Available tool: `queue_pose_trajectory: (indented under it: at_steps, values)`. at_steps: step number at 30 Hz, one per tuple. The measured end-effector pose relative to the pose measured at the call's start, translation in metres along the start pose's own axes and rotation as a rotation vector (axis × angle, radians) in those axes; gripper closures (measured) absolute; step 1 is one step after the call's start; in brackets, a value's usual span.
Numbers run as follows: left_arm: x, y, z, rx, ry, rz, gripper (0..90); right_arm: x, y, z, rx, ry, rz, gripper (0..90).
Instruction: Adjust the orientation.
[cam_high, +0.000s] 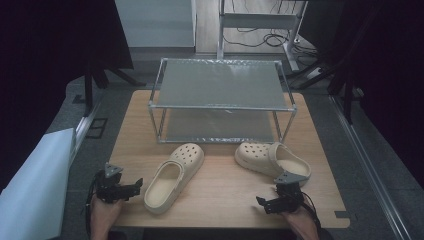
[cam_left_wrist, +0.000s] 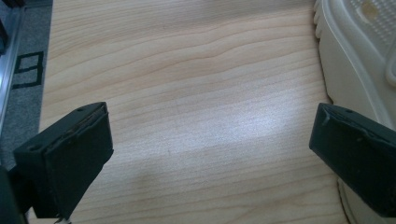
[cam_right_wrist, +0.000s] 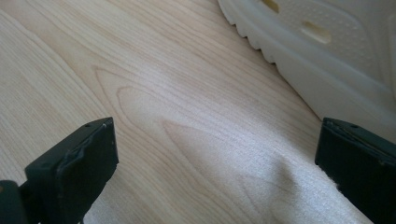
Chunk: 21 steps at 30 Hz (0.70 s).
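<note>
Two cream clogs lie on the wooden table (cam_high: 220, 197). The left clog (cam_high: 174, 177) points toe-up toward the rack, and its side shows at the right edge of the left gripper view (cam_left_wrist: 355, 60). The right clog (cam_high: 272, 160) lies crosswise with its toe to the left, and its ridged sole edge (cam_right_wrist: 336, 51) crosses the top right of the right gripper view. My left gripper (cam_high: 134, 188) (cam_left_wrist: 212, 154) sits just left of the left clog's heel, open over bare wood. My right gripper (cam_high: 263, 205) (cam_right_wrist: 217, 158) hovers below the right clog, open too, holding nothing.
A two-tier metal rack (cam_high: 222, 106) with grey shelves stands at the back middle of the table. A pale panel (cam_high: 35, 190) leans off the left side. Cables (cam_high: 260, 37) lie on the floor behind. Dark curtains hang at both sides.
</note>
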<state>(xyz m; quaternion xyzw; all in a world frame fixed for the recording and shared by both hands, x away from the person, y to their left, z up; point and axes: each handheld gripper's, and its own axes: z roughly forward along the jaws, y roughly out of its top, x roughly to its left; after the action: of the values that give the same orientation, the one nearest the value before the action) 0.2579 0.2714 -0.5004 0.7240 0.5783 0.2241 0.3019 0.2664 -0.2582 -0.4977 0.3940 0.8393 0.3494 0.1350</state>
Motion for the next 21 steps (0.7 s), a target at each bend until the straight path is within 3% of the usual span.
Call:
queue_pose_trajectory:
  at_steps: [5, 6, 9, 14, 21]
  values:
    - [-0.0019, 0.0006, 0.0017, -0.015, -0.002, 0.012, 0.0, -0.0005, -0.0004, -0.0003, 0.006, -0.028, -0.025, 0.0]
    - [-0.0020, 0.0008, 0.0018, -0.025, -0.008, 0.012, 0.0, 0.0003, -0.0004, -0.0003, 0.013, -0.049, -0.050, 0.0]
    - [-0.0016, 0.0009, 0.0032, -0.041, -0.025, 0.004, 0.0, 0.0008, -0.0005, 0.0004, 0.023, -0.038, -0.061, 0.0]
    - [0.0001, 0.0014, 0.0060, -0.027, -0.027, -0.018, 0.0, 0.0013, -0.0019, 0.0047, 0.048, -0.008, -0.070, 0.0]
    - [-0.0022, 0.0033, 0.0075, -0.012, -0.024, -0.017, 0.0, -0.0004, -0.0016, 0.0022, 0.031, -0.001, -0.048, 1.6]
